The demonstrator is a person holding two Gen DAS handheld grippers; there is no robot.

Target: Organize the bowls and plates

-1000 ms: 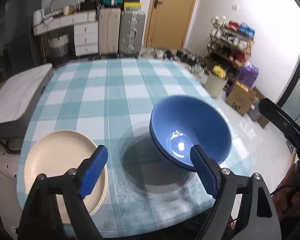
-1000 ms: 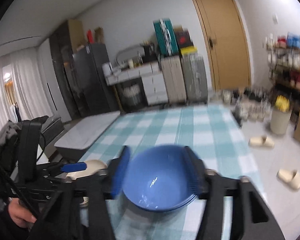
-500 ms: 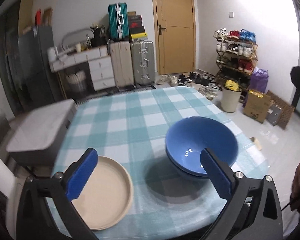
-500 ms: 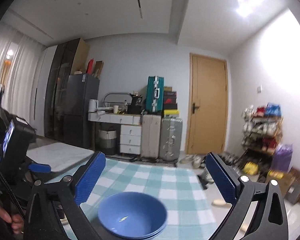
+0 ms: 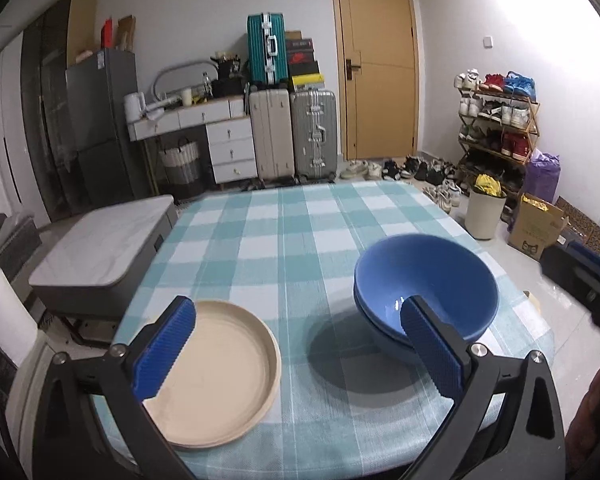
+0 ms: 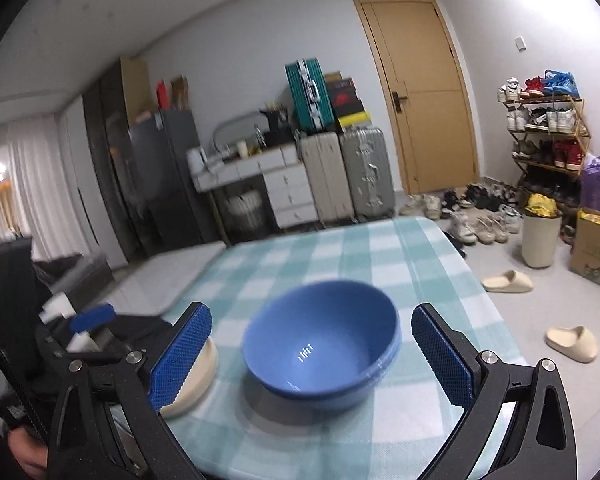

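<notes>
Stacked blue bowls (image 5: 426,290) and a cream plate (image 5: 220,372) are set well apart near the worktop's (image 5: 284,232) front edge. The checked cloth behind is left bare. Jaws of the left gripper (image 5: 296,354) and right gripper (image 6: 312,360) are spread wide, having just been opening, with nothing clamped.

Blue bowls (image 5: 426,280) seen right of frame; beige plate (image 5: 216,364) lower left; teal-white checked tablecloth (image 5: 284,240) beneath; blue gripper pads (image 5: 162,354) noted.
</notes>
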